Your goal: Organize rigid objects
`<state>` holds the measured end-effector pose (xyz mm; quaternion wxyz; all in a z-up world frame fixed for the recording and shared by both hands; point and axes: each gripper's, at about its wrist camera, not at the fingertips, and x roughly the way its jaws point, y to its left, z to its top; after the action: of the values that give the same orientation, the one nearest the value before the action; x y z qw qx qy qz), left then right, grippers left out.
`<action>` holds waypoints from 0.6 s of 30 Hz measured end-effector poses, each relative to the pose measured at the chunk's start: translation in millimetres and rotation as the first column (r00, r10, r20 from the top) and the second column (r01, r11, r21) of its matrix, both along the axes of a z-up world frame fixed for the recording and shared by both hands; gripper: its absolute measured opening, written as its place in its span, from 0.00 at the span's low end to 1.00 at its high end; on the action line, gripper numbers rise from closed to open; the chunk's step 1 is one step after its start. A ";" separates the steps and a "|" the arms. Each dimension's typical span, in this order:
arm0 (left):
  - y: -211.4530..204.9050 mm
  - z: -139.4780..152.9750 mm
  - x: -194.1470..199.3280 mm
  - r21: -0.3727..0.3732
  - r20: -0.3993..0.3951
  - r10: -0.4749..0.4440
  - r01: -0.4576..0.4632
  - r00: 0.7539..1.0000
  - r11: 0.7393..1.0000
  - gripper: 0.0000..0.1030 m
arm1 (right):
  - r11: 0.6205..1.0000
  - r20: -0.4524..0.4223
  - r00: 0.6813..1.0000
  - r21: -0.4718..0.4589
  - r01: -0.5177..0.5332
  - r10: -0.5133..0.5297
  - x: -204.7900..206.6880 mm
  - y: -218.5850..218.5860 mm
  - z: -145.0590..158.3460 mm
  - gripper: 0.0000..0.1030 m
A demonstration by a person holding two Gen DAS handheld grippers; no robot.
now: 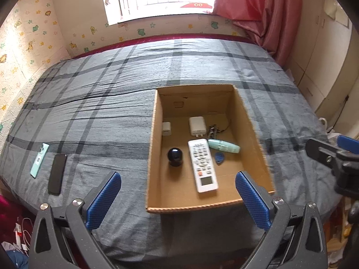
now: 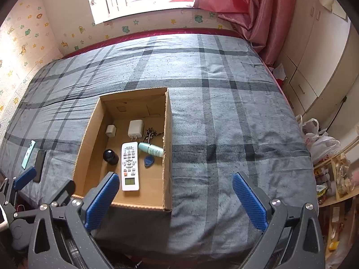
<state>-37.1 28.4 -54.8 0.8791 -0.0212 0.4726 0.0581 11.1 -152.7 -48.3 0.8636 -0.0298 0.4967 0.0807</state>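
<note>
Left gripper and right gripper both spread wide, blue pads holding and touching nothing, hovering over the near edge of the grey plaid bed. Just beyond, the cardboard box holds a white remote, black round object, mint tube, blue tag, keys and two white chargers. Outside the box to the left, a black phone and mint phone lie side by side on the cover.

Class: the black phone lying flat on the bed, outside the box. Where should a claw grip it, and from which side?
Grip the black phone across its narrow width at mid-length, from above. It lies flat on the bed, so only its long edges offer purchase.
</note>
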 end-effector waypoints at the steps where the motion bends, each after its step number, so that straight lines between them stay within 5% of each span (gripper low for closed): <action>1: -2.8 1.9 -2.2 -0.015 -0.005 0.005 -0.005 1.000 1.000 1.00 | 1.000 0.000 1.000 0.000 -0.006 0.006 -3.3 0.3 1.7 1.00; 4: -12.1 9.8 -10.7 -0.053 -0.001 0.000 0.000 1.000 0.999 1.00 | 1.000 0.016 1.000 -0.018 -0.014 0.014 -13.7 2.5 6.0 1.00; 18: -37.5 26.8 -27.3 0.000 0.032 -0.037 0.037 0.999 0.999 1.00 | 0.999 0.079 0.997 -0.038 0.017 -0.014 -38.5 -1.0 23.7 1.00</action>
<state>-64.5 -9.1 -28.0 0.8874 -0.0136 0.4589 0.0411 -27.3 -153.6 -24.6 0.8823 -0.0456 0.4641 0.0633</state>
